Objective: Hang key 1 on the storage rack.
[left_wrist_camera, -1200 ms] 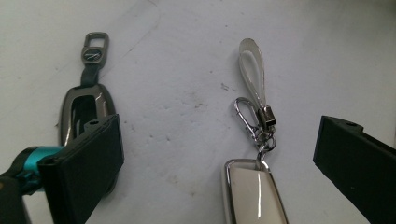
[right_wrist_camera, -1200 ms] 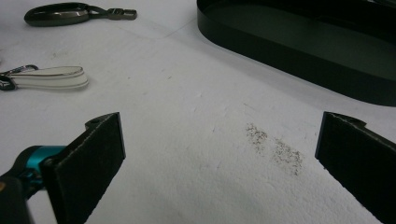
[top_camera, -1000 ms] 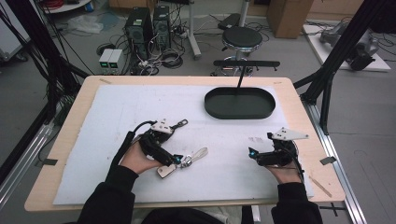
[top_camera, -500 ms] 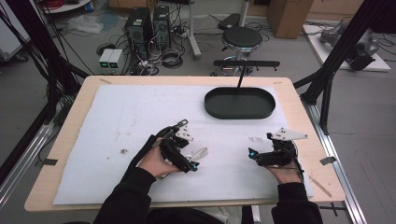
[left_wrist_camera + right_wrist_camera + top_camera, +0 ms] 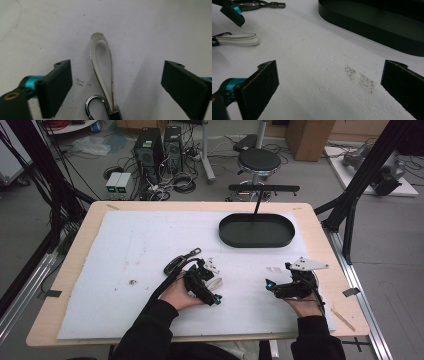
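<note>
Key strap [image 5: 103, 67] unlabelled, between left tongs' [image 5: 115, 87] closing jaws, untouched.

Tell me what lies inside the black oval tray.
The black oval tray looks empty: its dark floor shows bare in the high view. The strip of floor behind its near wall is hidden in the right gripper view.

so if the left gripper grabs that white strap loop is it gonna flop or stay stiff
The white strap loop looks thin and flat, so it would probably sag and squash between the pads. Its metal clasp would likely dangle and swing. Lying flat on the white mat, it shouldn't roll.
</note>
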